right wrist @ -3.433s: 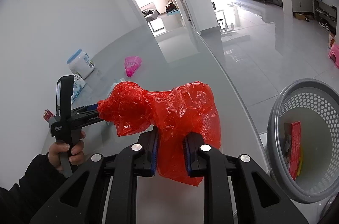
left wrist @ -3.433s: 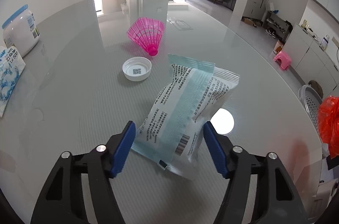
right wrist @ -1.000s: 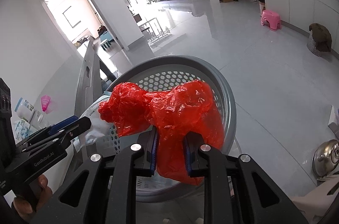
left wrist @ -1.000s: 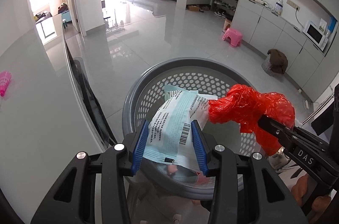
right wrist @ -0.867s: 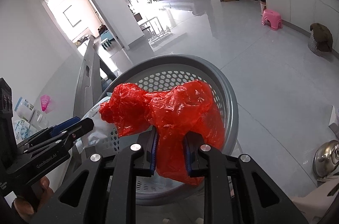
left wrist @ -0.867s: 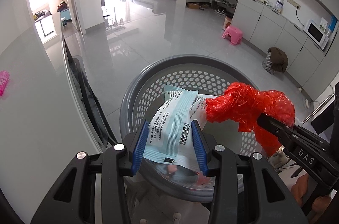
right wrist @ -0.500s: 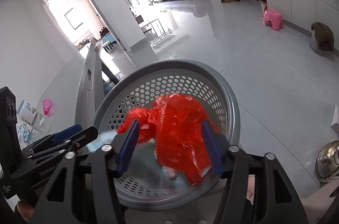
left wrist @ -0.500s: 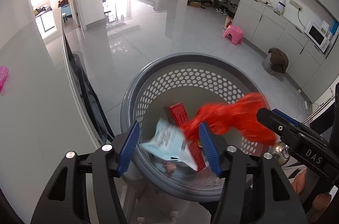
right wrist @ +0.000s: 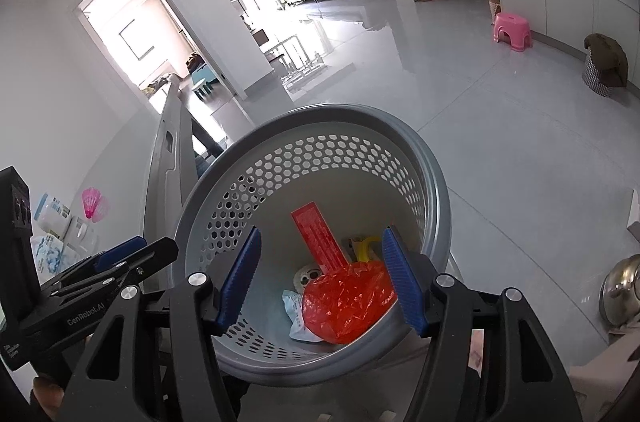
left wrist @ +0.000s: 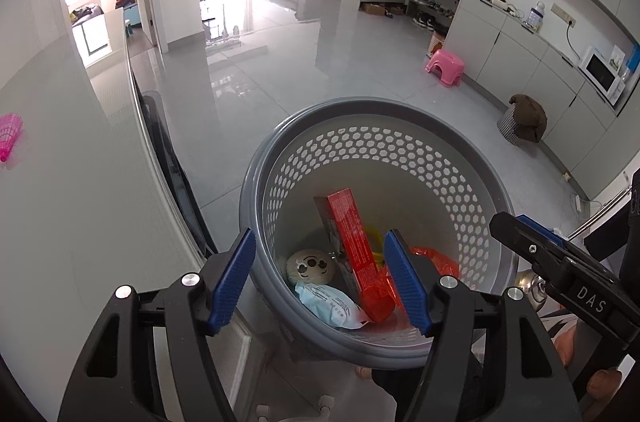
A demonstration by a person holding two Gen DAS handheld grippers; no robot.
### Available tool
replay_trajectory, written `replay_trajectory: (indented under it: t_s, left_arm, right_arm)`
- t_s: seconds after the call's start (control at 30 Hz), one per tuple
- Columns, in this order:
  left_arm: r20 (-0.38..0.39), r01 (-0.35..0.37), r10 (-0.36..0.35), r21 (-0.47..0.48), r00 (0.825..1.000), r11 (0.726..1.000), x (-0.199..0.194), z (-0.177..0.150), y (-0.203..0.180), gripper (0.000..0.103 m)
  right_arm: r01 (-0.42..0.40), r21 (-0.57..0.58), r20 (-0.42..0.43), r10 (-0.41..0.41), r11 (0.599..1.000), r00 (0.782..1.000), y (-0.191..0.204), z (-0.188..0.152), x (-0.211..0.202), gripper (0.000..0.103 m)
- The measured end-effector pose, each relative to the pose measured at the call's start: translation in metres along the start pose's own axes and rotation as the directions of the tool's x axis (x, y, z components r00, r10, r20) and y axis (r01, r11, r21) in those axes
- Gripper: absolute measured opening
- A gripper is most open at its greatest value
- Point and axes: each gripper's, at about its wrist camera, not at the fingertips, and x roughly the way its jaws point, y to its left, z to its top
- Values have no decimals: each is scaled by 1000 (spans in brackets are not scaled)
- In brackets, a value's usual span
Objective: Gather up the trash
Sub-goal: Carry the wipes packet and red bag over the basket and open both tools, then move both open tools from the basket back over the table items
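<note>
The grey perforated bin point(left wrist: 476, 190) is standing on the floor just beside the table point(left wrist: 72, 190), and it is holding all the trash in view: a red plastic bag point(right wrist: 346, 300) is lying crumpled at the bottom, a pale blue wrapper point(left wrist: 330, 306) is resting next to it, a long red box point(left wrist: 352, 242) is leaning upright against the wall, and a round cream object with a printed face point(left wrist: 311, 267) is sitting beside a yellow piece point(right wrist: 366, 246), which is too hidden to identify, perhaps a toy. The left gripper point(left wrist: 320, 278) is hovering over the rim with its blue pads point(left wrist: 236, 274) spread wide and nothing between them. The right gripper point(right wrist: 320, 278) is hanging over the bin likewise, jaws apart and empty. In the left wrist view the right tool's finger is showing "DAS"; in the right wrist view the left tool is reading "GenRobot.AI". A pink shuttlecock point(left wrist: 9, 136) is lying on the table.
</note>
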Motion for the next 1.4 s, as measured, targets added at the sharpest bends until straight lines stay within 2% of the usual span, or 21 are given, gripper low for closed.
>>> replay_trajectory:
  t_s: [0.17,0.47,0.57,0.87,1.13,1.4]
  left_arm:
    - [12,-7,7,2,1000,1000,-8,-2,-2,65]
    - [54,-38,39,-10,998,999,-32,-9,8,72]
    - [65,-56,57,-22,996,998,-42,-14,19,76]
    - [103,-146,155,-94,982,985,-78,-29,77,84]
    - [119,-251,281,-213,952,944,-109,-41,159,89]
    - [94,-359,412,-344,906,868,-119,-51,253,89]
  right_arm:
    - [1,-10,0,-1,1000,1000,4,-1,-5,61]
    - [-4,-49,-1,4,999,1000,23,-8,-19,63]
    - [-15,-67,8,15,998,1000,36,-13,-25,69]
    - [-53,-140,11,55,989,998,90,-20,-24,73]
    - [-124,-242,0,128,962,992,161,-25,-4,82]
    - [-172,-350,-28,173,921,985,239,-21,30,84]
